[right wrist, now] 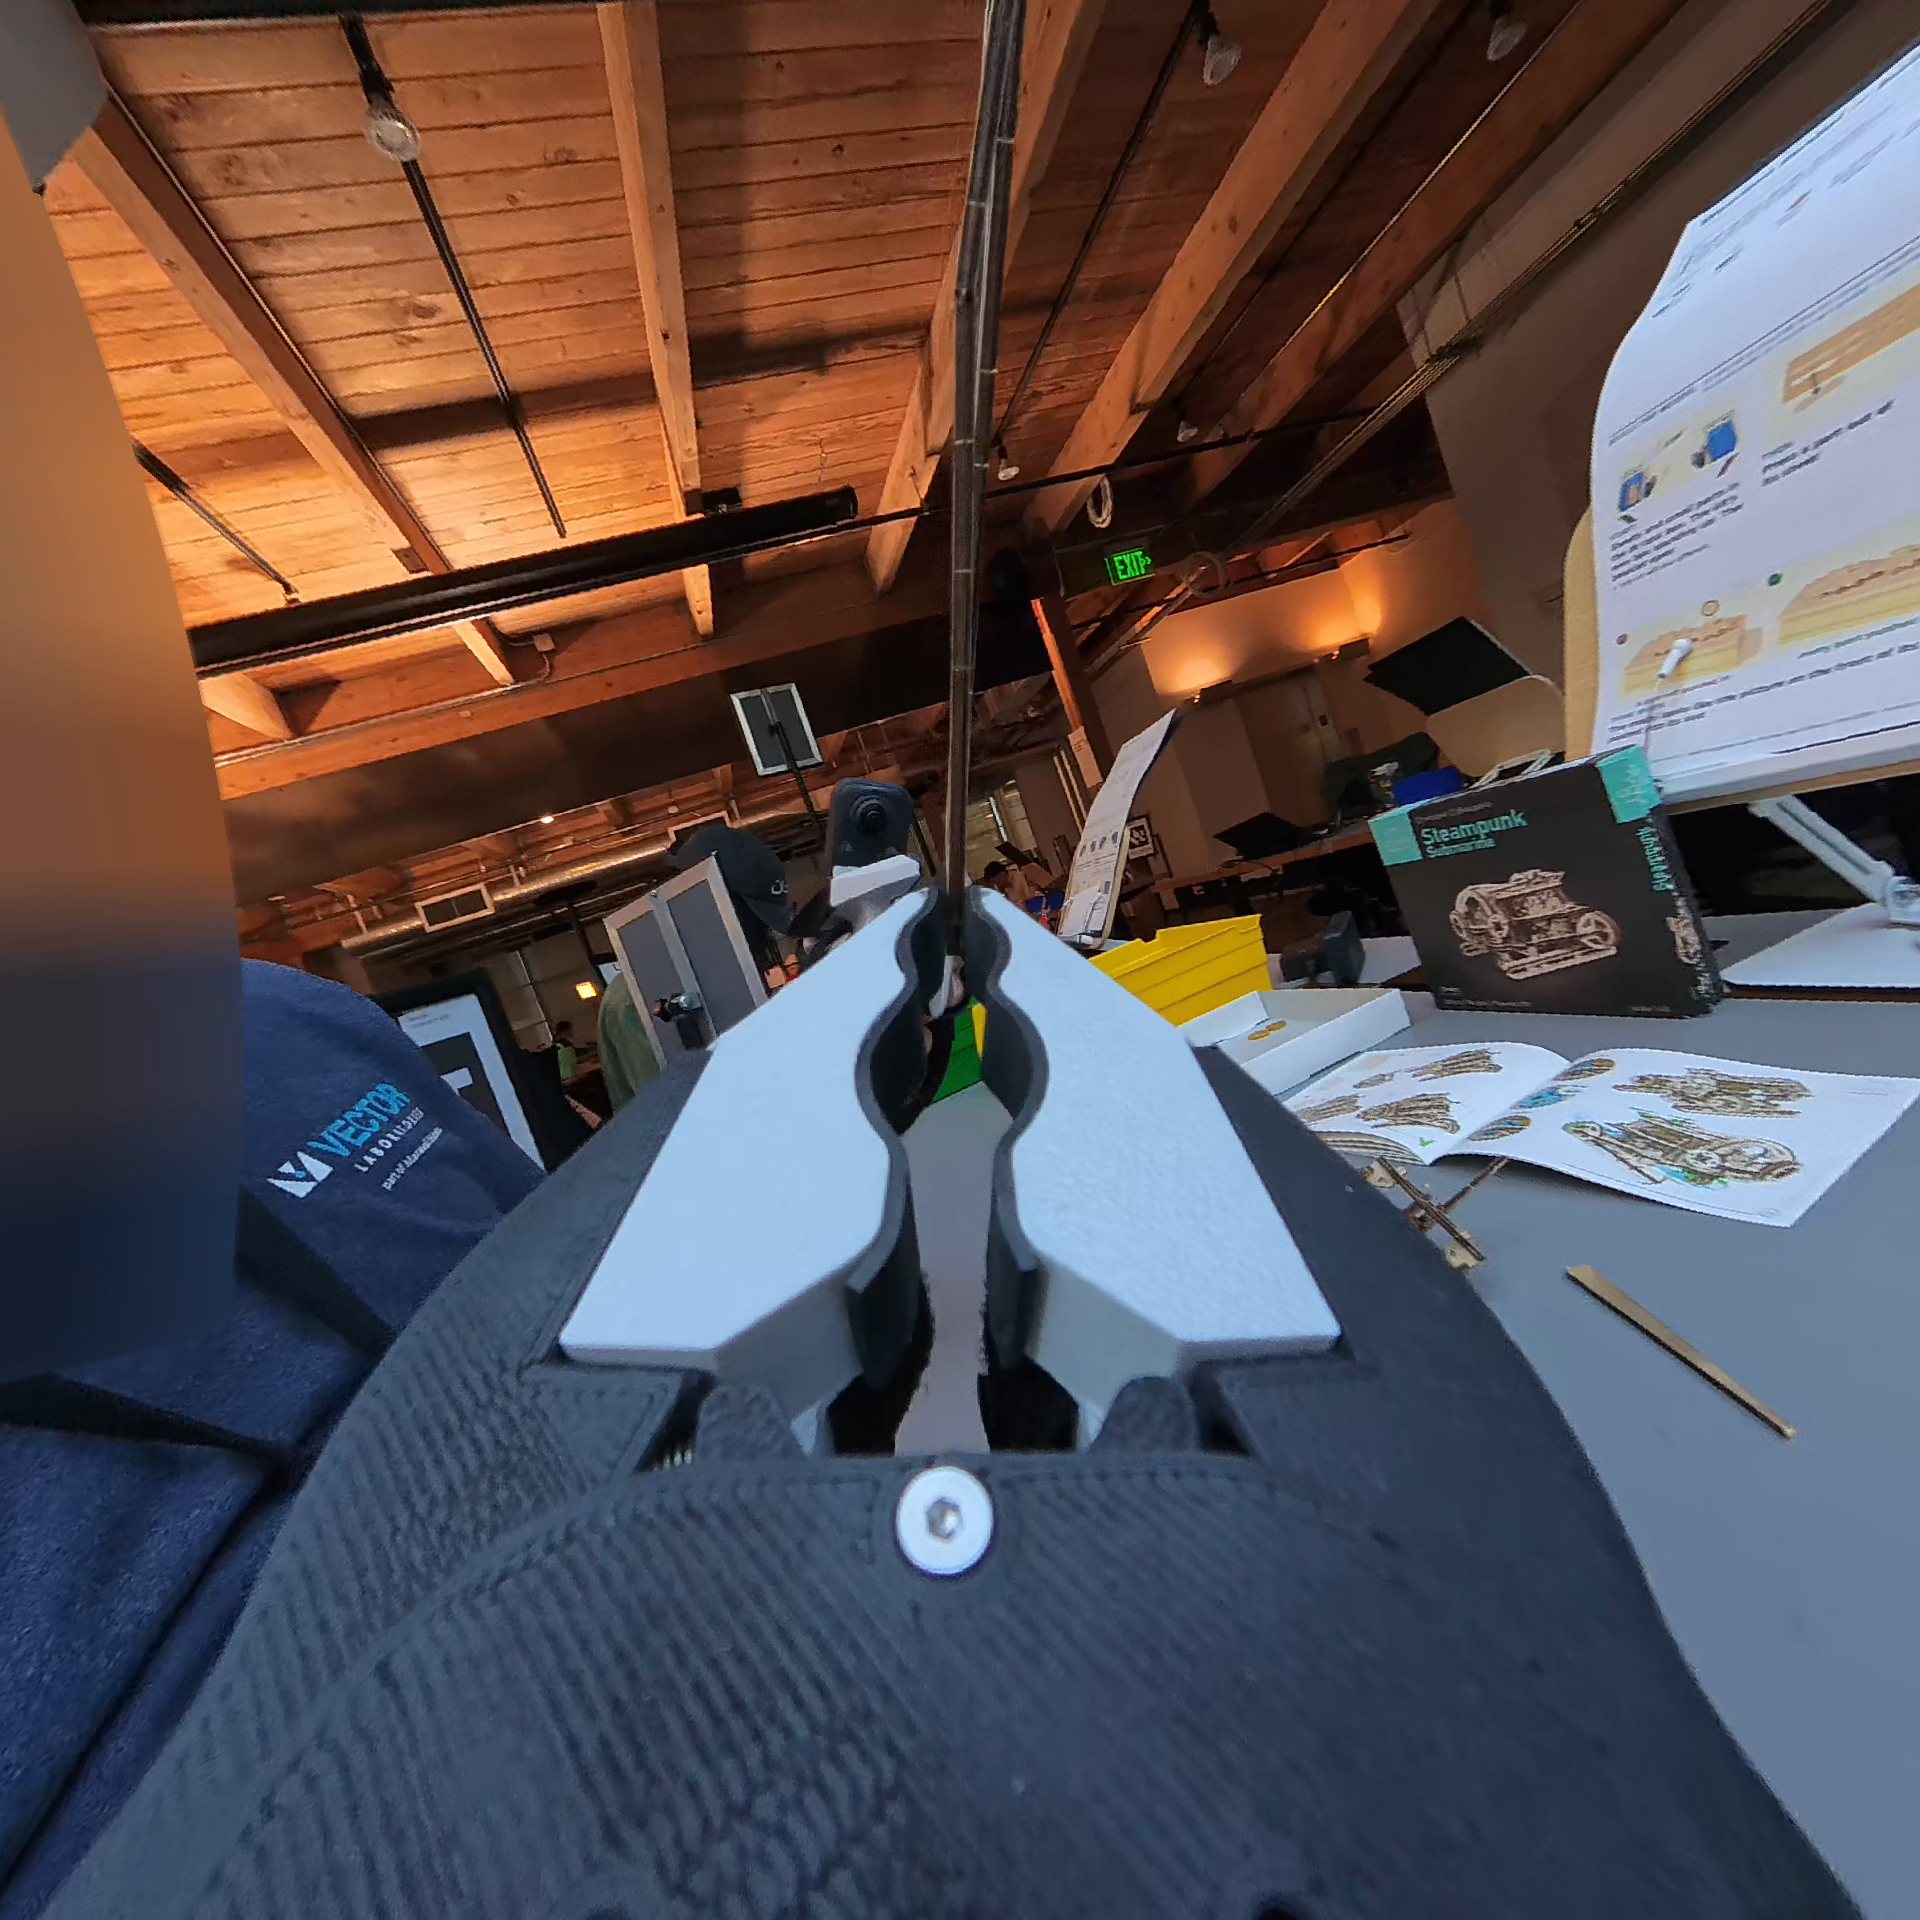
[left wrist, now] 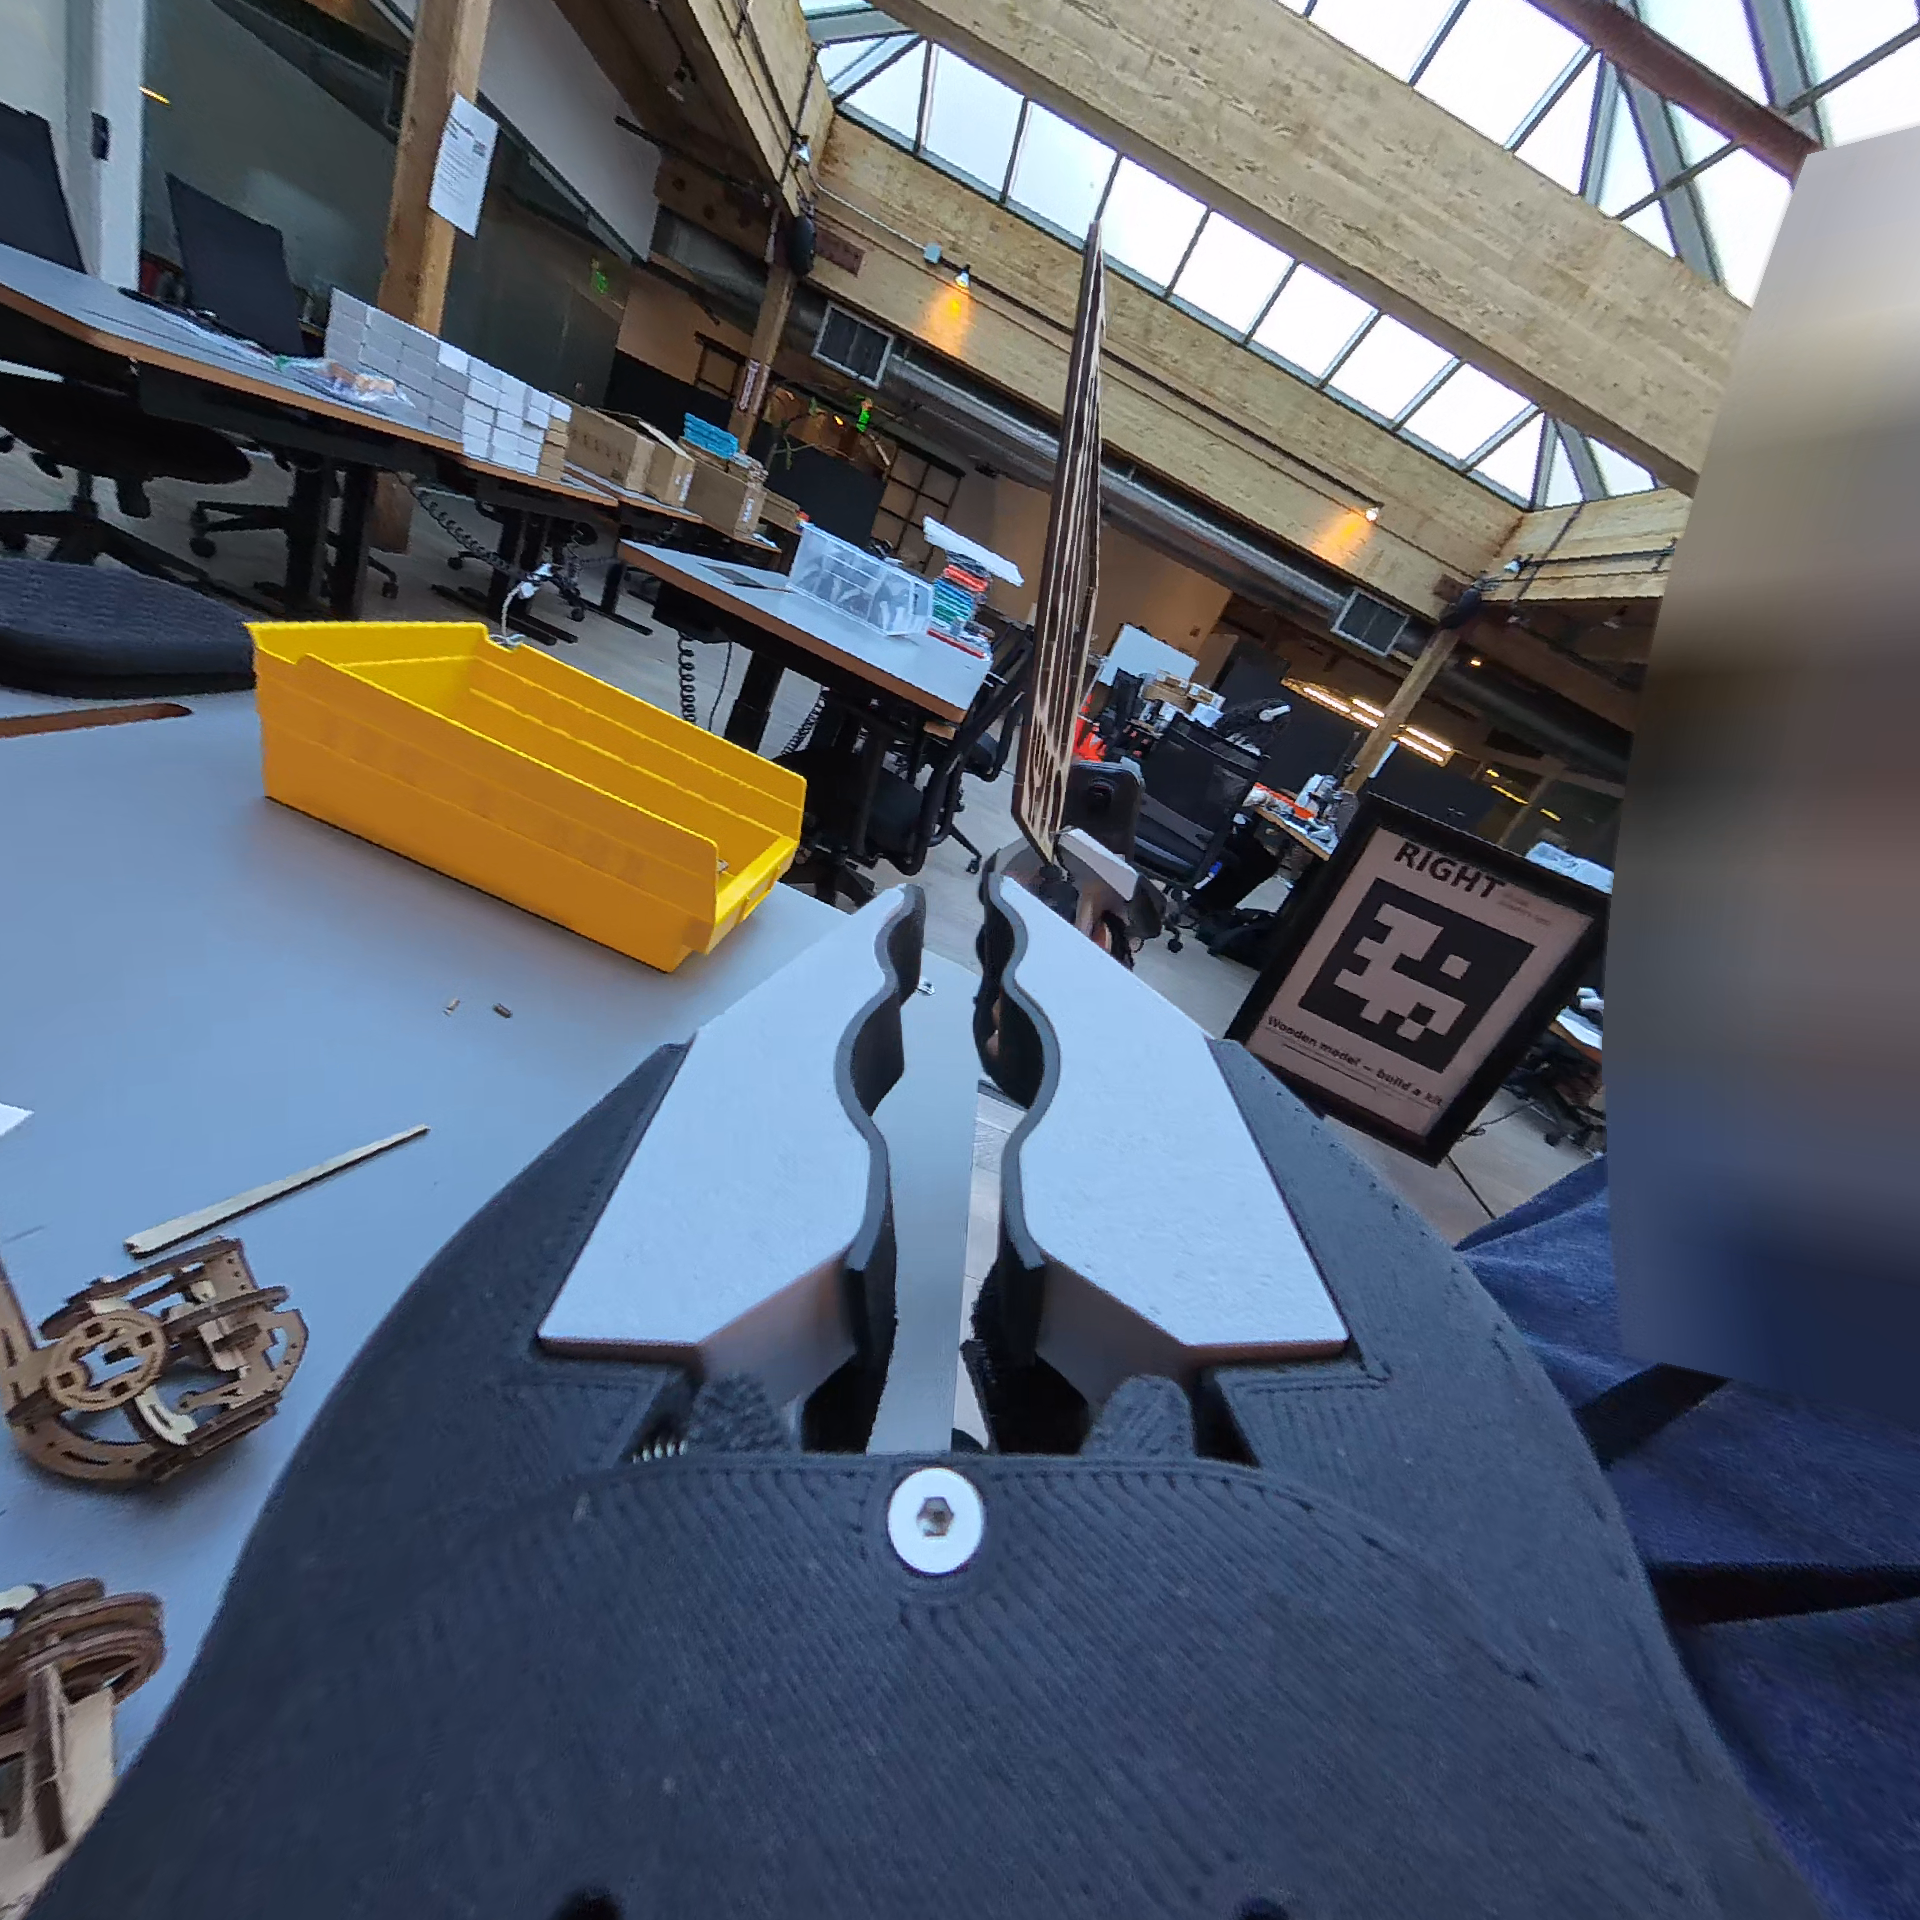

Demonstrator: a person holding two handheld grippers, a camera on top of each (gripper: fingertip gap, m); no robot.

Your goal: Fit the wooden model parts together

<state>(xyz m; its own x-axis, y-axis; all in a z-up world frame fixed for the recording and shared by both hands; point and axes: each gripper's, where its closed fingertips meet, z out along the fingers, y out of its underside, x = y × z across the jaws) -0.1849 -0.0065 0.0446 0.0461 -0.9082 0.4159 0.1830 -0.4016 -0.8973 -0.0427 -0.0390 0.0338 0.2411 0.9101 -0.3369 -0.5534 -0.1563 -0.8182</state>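
Two grippers meet at one thin wooden sheet (left wrist: 1070,540), which stands edge-on and upright, its long axis running straight up from your right gripper (right wrist: 961,920), whose tips pinch its bottom edge. Your left gripper (left wrist: 951,914) sits just beside that edge, lower and nearer you, its fingers slightly apart and gripping nothing. The sheet lies directly ahead of and above the left tips. Finished wooden assemblies (left wrist: 156,1361) rest on the grey table (left wrist: 260,987), well left.

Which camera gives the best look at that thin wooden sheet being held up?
The left wrist view: the wooden sheet shows some cut-out face there, gripped by the right gripper. The right wrist view sees it edge-on, a thin line.
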